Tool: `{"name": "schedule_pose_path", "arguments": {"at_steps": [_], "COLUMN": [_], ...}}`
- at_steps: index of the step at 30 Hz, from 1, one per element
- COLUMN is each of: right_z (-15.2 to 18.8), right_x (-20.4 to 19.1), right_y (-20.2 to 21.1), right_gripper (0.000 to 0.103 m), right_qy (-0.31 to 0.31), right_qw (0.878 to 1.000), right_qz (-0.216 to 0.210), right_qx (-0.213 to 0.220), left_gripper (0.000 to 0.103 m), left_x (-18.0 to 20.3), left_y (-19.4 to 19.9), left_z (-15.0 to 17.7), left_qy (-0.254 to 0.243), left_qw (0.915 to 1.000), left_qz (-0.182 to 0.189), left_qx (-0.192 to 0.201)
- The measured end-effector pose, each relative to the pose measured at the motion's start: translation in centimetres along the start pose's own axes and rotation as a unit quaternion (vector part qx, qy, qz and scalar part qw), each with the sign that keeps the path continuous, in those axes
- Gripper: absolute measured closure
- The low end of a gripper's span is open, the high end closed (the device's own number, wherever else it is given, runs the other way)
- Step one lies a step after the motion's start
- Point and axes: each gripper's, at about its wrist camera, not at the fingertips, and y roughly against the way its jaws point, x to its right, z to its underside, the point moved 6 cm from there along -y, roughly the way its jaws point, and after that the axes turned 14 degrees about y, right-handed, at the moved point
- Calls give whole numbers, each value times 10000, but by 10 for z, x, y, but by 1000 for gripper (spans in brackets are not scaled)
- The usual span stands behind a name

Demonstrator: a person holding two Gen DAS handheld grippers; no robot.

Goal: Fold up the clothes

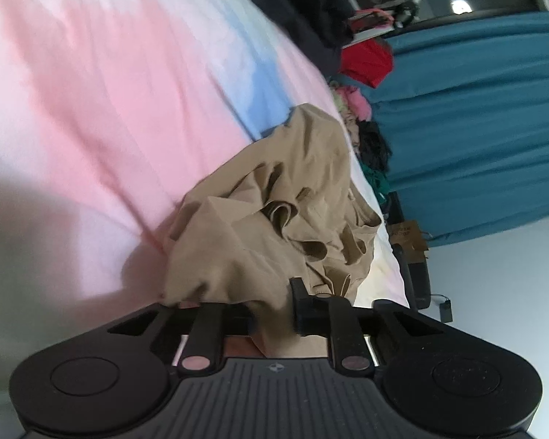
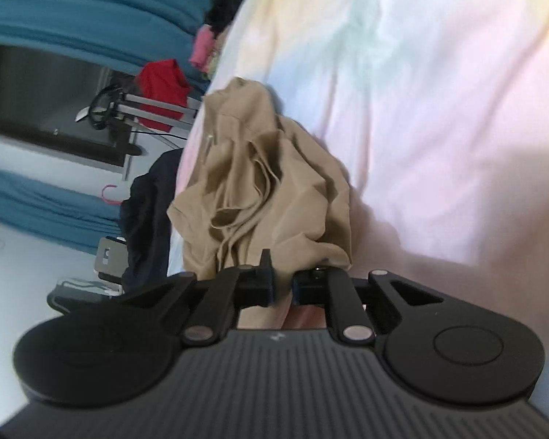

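Both the left gripper (image 1: pixel 274 314) and right gripper (image 2: pixel 282 285) pinch the crumpled tan garment (image 1: pixel 274 212) over the bed (image 1: pixel 91 91); it probably needs lifting and spreading flat before folding.

Bedsheet (image 1: pixel 91 109) open; clothes pile (image 1: pixel 362 124) crowds far edge

Pastel bedsheet (image 1: pixel 91 91), teal curtains (image 1: pixel 494 109), white floor (image 1: pixel 512 292).

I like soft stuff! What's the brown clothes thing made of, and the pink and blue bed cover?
The tan garment looks like thin matte woven cloth, maybe cotton: it crumples into soft folds. The bed cover seems smooth, matte cotton-like fabric with fine wrinkles and pastel dye patches.
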Motion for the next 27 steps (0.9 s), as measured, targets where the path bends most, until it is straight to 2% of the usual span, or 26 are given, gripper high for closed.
{"name": "schedule_pose_path", "arguments": {"at_steps": [2, 4, 13, 22, 25, 27], "right_z": [-4, -8, -15, -18, -11, -1], "right_x": [-1, -2, -29, -87, -96, -97], "right_y": [0, -3, 15, 90, 120, 142], "right_gripper": [92, 92, 93, 94, 94, 94], "right_qy": [79, 134, 525, 1350, 1470, 1584], "right_qw": [10000, 9999, 9979, 9891, 9875, 9858], "right_qz": [-13, 2, -237, -484, -549, -558], "right_qx": [5, 9, 304, 341, 172, -6], "left_gripper": [91, 92, 97, 98, 98, 98], "left_x": [2, 2, 28, 78, 82, 74], "left_y": [-4, -5, 33, 113, 144, 166], "left_z": [-1, -1, 7, 41, 62, 75], "left_qy": [-172, -118, -462, -1269, -1365, -1197], "left_qw": [9998, 9999, 9969, 9886, 9891, 9922], "left_qz": [-30, -20, 596, 705, 473, 319], "left_qx": [30, 23, 219, 403, 270, 113]}}
